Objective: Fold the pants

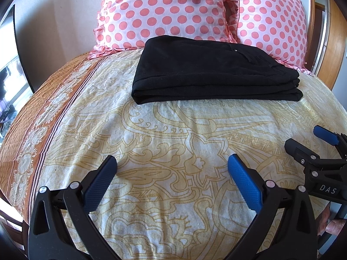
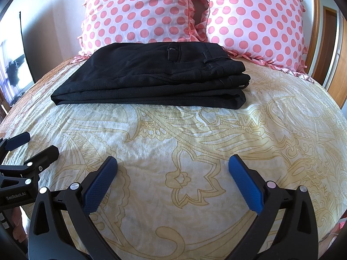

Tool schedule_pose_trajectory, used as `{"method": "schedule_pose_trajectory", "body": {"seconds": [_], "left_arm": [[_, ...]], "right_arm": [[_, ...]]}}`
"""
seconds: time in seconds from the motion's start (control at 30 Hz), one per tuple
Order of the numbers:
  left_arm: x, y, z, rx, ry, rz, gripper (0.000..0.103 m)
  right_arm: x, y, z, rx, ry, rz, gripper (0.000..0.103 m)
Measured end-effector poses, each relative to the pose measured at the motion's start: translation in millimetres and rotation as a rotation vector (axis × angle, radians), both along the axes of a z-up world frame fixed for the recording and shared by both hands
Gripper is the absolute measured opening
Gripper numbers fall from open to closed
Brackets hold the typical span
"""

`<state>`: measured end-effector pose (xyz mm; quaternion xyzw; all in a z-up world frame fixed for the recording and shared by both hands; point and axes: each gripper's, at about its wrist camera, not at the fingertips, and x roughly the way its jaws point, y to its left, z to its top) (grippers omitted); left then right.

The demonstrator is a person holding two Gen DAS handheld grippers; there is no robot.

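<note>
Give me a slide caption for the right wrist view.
Black pants lie folded before two polka-dot pillows; the open right tool hovers over the bedspread.

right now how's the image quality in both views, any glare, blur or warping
Left wrist view: strong fisheye bowing of the bedspread, dark vignette corners, blown-out window at left; the black pants hold little fold detail. Right wrist view: same warping, bright daylight, sharp focus; the pocket seam on the pants shows clearer.
</note>
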<state>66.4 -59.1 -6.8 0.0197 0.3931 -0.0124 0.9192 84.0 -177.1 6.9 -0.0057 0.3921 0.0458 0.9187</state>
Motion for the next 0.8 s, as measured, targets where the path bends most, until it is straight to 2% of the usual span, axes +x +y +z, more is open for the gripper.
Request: {"method": "schedule_pose_trajectory", "body": {"seconds": [0.8], "left_arm": [[3.4, 3.8, 0.7, -0.002, 0.027, 0.001, 0.101]], "right_arm": [[0.4, 0.6, 0.1, 0.0, 0.001, 0.001, 0.102]]}}
